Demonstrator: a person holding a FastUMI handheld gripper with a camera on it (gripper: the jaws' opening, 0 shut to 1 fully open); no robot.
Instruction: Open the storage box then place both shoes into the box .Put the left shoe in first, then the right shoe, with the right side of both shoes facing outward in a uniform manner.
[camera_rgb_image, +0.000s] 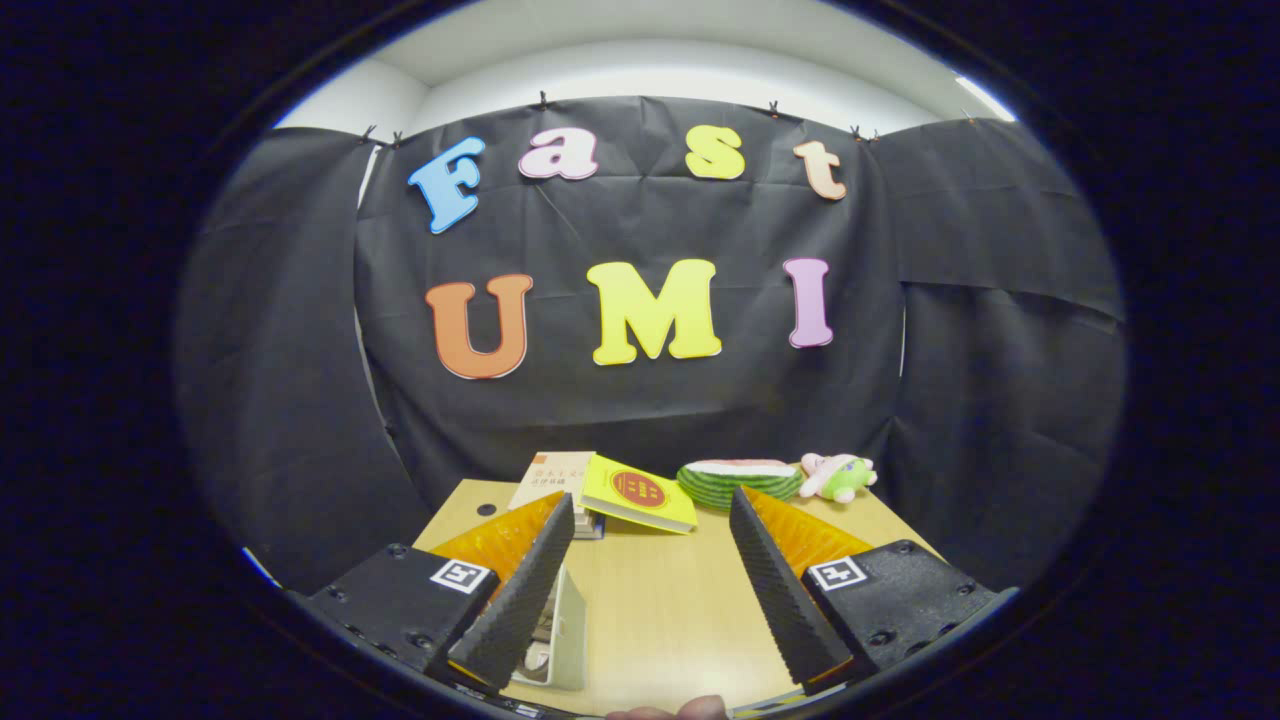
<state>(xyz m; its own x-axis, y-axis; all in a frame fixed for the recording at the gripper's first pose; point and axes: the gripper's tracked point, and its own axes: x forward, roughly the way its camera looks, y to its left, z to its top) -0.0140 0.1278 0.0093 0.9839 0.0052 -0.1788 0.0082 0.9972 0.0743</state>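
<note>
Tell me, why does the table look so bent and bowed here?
In the gripper view, fisheye distortion bows the pale wooden table and the ceiling; the yellow book and striped green watermelon toy beyond the open gripper stay sharp; lighting is even, without glare.

One light wooden bench (660, 610) carries two books: one yellow paperback with a red round emblem (638, 494) and one pale book with an orange corner (550, 480). There is one watermelon-slice plush (740, 480), one pink-and-green soft toy (838, 476) and one white box-like object (560, 630). One tool (650, 520) has two fingers, spread apart.
</note>
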